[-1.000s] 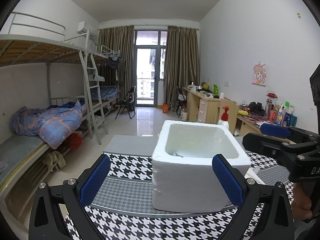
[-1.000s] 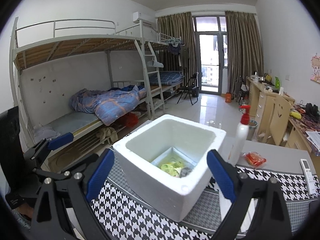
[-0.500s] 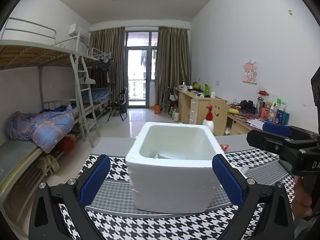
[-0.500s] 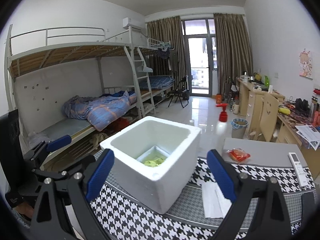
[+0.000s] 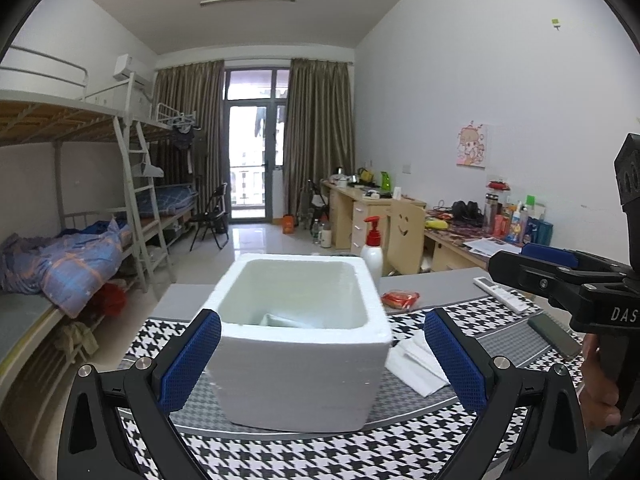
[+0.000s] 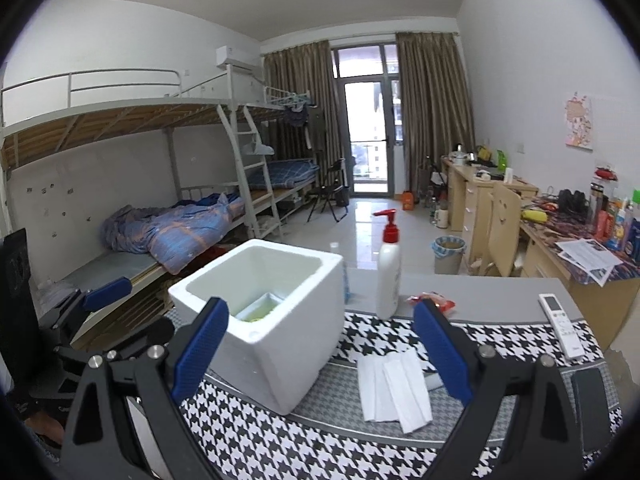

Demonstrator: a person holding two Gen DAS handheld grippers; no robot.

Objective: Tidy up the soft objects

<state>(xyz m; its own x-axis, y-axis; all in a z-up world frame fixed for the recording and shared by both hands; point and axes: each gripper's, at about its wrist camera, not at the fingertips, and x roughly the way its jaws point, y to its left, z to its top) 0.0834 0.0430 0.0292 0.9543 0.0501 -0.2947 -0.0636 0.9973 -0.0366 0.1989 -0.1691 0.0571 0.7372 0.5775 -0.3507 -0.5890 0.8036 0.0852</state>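
**Both grippers empty, tissues waiting beside the foam box**

The table [image 6: 480,292], dressed in a houndstooth cloth, carries everything. Biggest on it is the white foam box [image 6: 276,320], open-topped, with something pale green lying at the bottom, too small to name. It looks light and brittle, a thing to steady and not squeeze.

Next down, the white pump bottle [image 6: 389,276] with its red head stands upright just behind the box's right corner. The remote [image 6: 560,326] lies well apart near the right edge, and a red packet [image 5: 400,299] sits on the bare grey strip behind.

Now the task's likely piece: the folded white tissues [image 6: 394,384], flat on the cloth just beside the box's right wall, not touching it as far as the right wrist view shows. They look soft, thin and light, likely to slide or fan apart, so a pinch across the stacked middle or a folded edge, pressing down onto the cloth, seems the safest hold.

The right gripper [image 6: 320,354] hangs above the table with jaws wide apart, holding nothing, the tissues lying between and below them. The left gripper [image 5: 320,360] faces the box, jaws likewise spread wide and empty.
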